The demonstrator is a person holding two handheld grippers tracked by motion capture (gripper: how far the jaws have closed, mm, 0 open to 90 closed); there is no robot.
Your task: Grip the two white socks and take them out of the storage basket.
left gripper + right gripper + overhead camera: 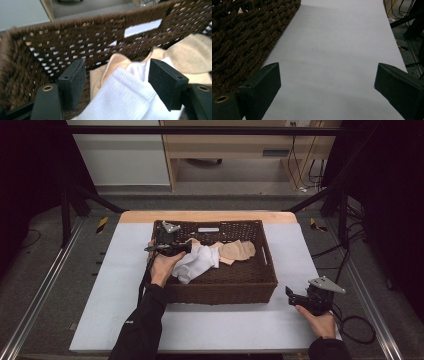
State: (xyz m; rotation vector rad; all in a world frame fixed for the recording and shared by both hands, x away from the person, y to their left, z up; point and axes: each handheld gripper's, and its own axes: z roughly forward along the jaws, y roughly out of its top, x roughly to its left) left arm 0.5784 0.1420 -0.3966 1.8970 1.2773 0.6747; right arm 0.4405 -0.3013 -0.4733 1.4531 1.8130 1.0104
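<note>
A dark brown woven basket (220,290) stands on the white table (225,325). Inside lie white socks (197,262) and beige socks (237,251). My left gripper (186,248) reaches into the basket's left end. In the left gripper view its jaws (117,63) stand open on either side of a ribbed white sock (125,97), with a gap at the left pad. A beige sock (192,57) lies behind it against the basket wall (75,37). My right gripper (290,295) rests open on the table right of the basket, with bare table (332,50) between its jaws (328,68).
The basket's back wall carries a white label (142,27). The basket side (242,40) lies close to the right gripper's left jaw. Cables (357,327) trail off the table's right edge. Black frame bars and a wooden cabinet (225,145) stand beyond the table.
</note>
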